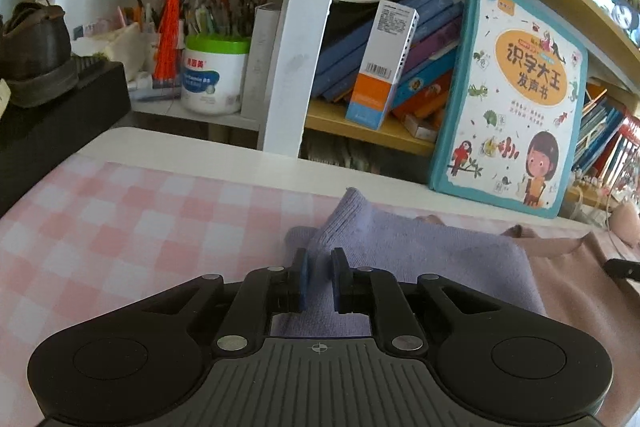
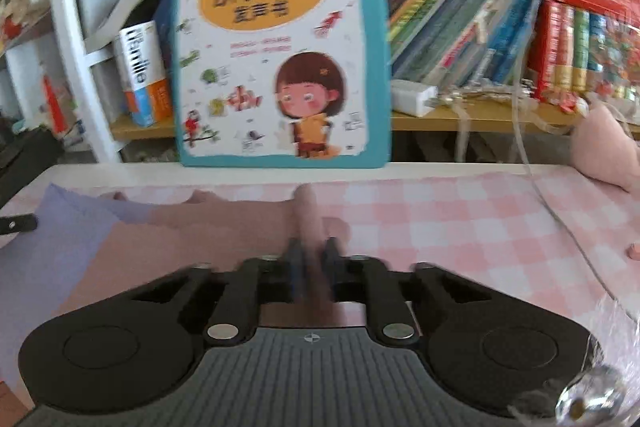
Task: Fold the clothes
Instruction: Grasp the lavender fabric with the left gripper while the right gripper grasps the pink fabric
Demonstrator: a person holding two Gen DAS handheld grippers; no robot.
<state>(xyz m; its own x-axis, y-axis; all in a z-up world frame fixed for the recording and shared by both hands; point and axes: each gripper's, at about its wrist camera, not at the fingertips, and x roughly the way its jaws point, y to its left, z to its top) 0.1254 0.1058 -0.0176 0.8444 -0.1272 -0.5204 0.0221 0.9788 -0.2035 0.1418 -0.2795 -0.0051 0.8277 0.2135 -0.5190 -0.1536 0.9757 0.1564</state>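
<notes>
Left: left gripper low over the pink checked cloth, pads nearly closed and pinching a raised fold of the lilac knit garment. Lying flat on the cloth in front of the leaning picture book, partly over the dusty-pink garment. Long axis across the table, side to side; the pinched end toward the left, tip pointing up and away toward the shelves.

Right: right gripper, view blurred, jaws drawn tight on a ridge of the dusty-pink fabric standing up between them. Same side-to-side run, right end in the claw.

Risks, as judgement only: shallow pinch on soft knit likely to slip out once tension rises; uneven pull from the two sides apt to skew the fold line or drag the lilac piece off the pink one; checked cloth possibly bunching and travelling along; clear cable at far right close enough to snag.
</notes>
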